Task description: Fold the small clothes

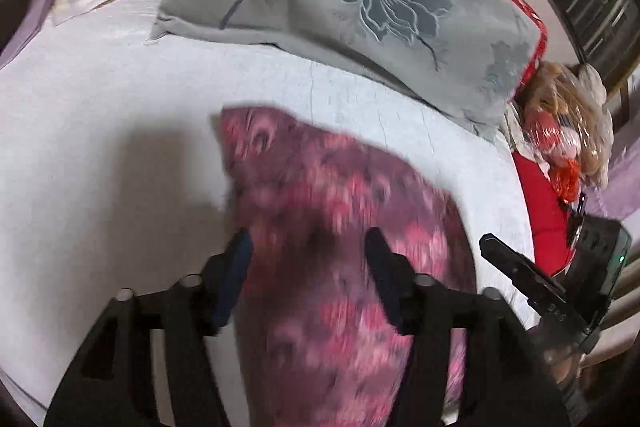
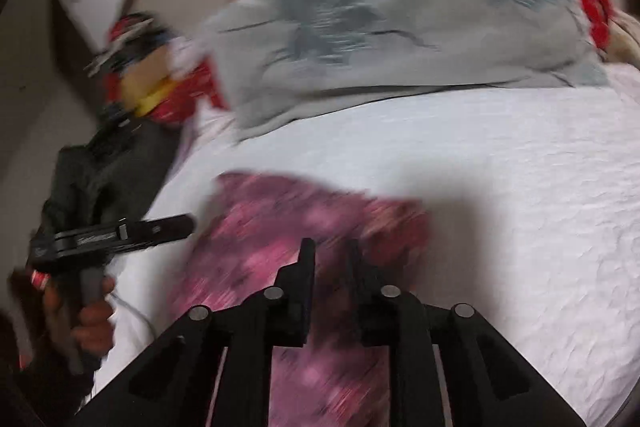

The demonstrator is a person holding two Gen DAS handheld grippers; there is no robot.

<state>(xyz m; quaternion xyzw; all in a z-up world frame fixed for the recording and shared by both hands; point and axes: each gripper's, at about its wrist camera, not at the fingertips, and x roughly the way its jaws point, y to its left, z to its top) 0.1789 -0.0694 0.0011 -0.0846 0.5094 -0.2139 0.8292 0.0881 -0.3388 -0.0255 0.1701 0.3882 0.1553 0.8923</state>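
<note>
Dim, soft indoor light; heavy motion blur, worse in right wrist view.
Strong fisheye bending and dark vignette at corners in both. Pink floral garment (image 1: 320, 211) smeared in both views; grey flowered pillow (image 1: 360, 7) fairly sharp in left view, streaked in right. Soft grey shadows on white bedsheet (image 2: 500, 187) beside garment. Mild washout on sheet, no hard glare.

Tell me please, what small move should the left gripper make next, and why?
Probably lower the left gripper onto the near part of the pink floral garment and close. Its fingers stand apart above the cloth, pressing nothing, and the garment lies unfolded on the white bedsheet.
</note>
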